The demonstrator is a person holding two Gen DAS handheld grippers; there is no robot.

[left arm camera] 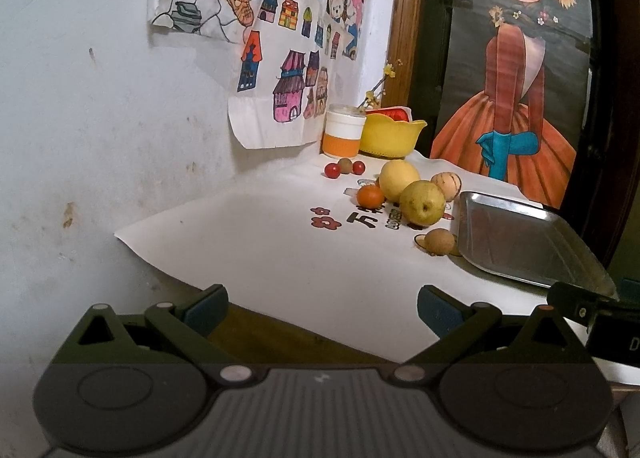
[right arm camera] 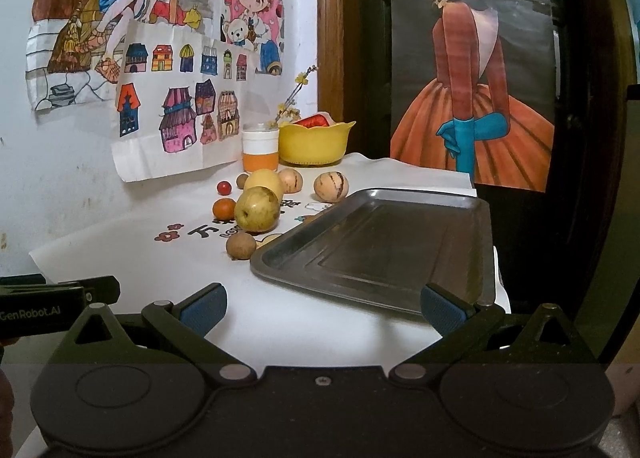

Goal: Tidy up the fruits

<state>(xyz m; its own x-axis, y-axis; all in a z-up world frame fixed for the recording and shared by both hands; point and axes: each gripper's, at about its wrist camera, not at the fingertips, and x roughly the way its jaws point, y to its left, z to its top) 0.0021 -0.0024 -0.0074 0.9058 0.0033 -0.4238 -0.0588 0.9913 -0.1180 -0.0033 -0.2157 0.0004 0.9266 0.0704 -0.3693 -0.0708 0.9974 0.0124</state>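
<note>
Both grippers, left (left arm camera: 322, 312) and right (right arm camera: 322, 310), spread, empty | fruits loose on cloth left of bare metal tray (right arm camera: 384, 258) | nearest: small brown fruit (right arm camera: 241, 245) beside tray | advice: straddle squarely, squeeze gently.

Children's drawings (right arm camera: 160, 57) taped upper left of frame. Orange-and-white cup (right arm camera: 260, 150) at centre; girl poster (right arm camera: 476, 69) upper right

Black tool (right arm camera: 322, 310), blue finger pads (right arm camera: 202, 312)
</note>
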